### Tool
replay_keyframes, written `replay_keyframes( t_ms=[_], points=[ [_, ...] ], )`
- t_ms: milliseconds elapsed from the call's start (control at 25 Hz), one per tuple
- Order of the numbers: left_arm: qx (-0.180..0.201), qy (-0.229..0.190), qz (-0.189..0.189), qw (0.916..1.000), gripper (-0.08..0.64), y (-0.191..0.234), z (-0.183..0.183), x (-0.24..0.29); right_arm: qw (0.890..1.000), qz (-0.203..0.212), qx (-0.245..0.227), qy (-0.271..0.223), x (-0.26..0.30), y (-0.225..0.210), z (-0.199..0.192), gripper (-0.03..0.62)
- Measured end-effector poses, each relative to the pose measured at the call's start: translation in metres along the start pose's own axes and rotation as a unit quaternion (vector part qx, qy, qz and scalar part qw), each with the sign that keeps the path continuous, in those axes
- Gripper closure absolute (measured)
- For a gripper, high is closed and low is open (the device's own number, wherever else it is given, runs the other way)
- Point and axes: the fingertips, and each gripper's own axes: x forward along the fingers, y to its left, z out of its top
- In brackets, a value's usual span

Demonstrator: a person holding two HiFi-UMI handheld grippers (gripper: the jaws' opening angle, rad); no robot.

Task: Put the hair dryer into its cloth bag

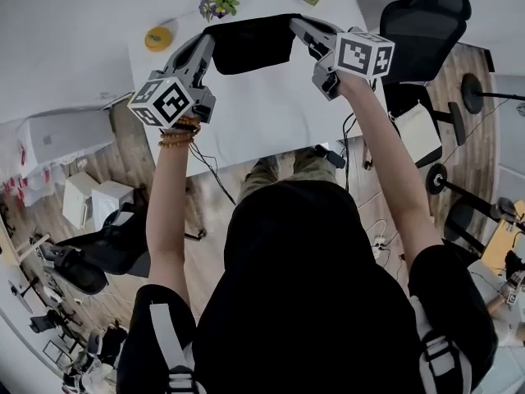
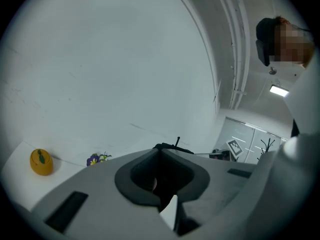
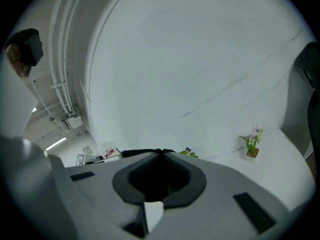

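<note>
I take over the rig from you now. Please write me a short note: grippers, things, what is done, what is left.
Grippers: the left gripper is shut on the left edge of the black bag; the right gripper is shut on its right edge.
Things: the bag hangs stretched between them above the white table. The hair dryer shows in no view.
Done: bag lifted. Whether the dryer is inside, I cannot tell.
Left: check the bag, then probably set it down.

Black cloth bag (image 1: 250,43) hangs stretched sideways, pinched at both ends.
</note>
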Motion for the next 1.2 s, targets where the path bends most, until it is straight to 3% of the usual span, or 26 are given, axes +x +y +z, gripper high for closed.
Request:
replay_keyframes(
  t_ms=[200,400,640,800,1000,1200],
  points=[
    [-0.016,-0.033,0.035,0.9987,0.525,0.032,0.032,0.030,0.999,-0.025,-0.034,-0.020,0.037,-0.012,0.039,0.554],
    [0.032,0.002,0.045,0.9984,0.525,0.042,0.021,0.038,0.999,-0.032,-0.033,-0.012,0.046,-0.026,0.036,0.554],
    [0.017,0.076,0.046,0.9959,0.525,0.036,-0.081,0.008,0.995,-0.056,-0.024,0.084,0.015,-0.053,-0.067,0.554],
    [0.000,0.093,0.043,0.9947,0.525,0.019,-0.134,-0.025,0.989,-0.043,-0.019,0.143,-0.013,-0.050,-0.142,0.554],
    [-0.027,0.122,0.064,0.9901,0.525,0.012,-0.189,-0.073,0.986,-0.017,0.012,0.163,-0.036,-0.027,-0.202,0.554],
    [-0.025,0.167,0.074,0.9829,0.525,0.008,-0.241,-0.112,0.980,-0.025,0.026,0.196,-0.047,-0.022,-0.259,0.552]
  ],
)
